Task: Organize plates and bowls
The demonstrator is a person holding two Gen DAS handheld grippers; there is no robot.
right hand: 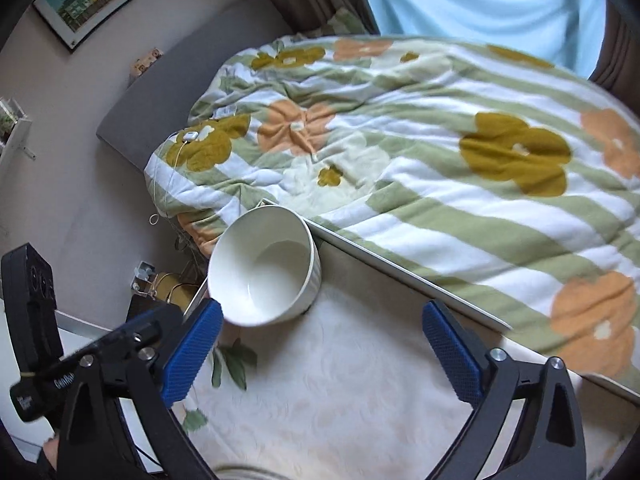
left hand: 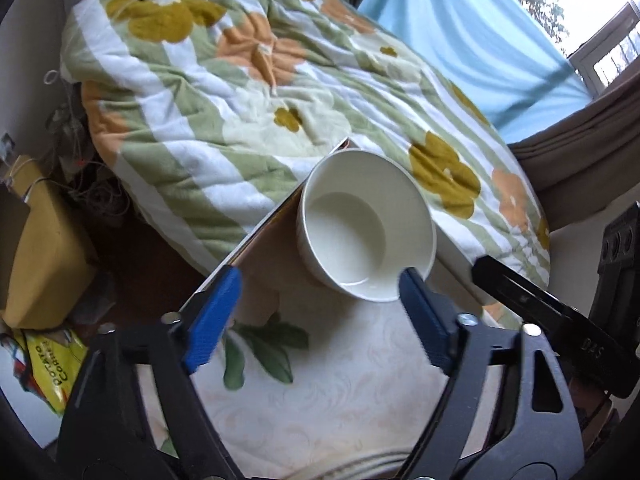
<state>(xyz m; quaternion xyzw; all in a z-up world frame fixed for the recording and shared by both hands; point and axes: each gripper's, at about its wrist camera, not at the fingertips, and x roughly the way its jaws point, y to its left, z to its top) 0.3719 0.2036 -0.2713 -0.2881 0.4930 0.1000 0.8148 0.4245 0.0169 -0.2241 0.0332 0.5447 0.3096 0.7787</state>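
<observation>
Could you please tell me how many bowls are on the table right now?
1. A white bowl sits at the table's far corner beside the bed. More dishes may lie outside both views.

soft daylight enters through the window (left hand: 612, 56) at the upper right of the left wrist view, where panes blow out to white. the pale blue curtain (right hand: 480, 0) glows evenly. shadows are faint. both views bend strongly at their dark round edges, and motion blur smears the flowered blanket (right hand: 460, 184) and the worktop (right hand: 340, 400).
</observation>
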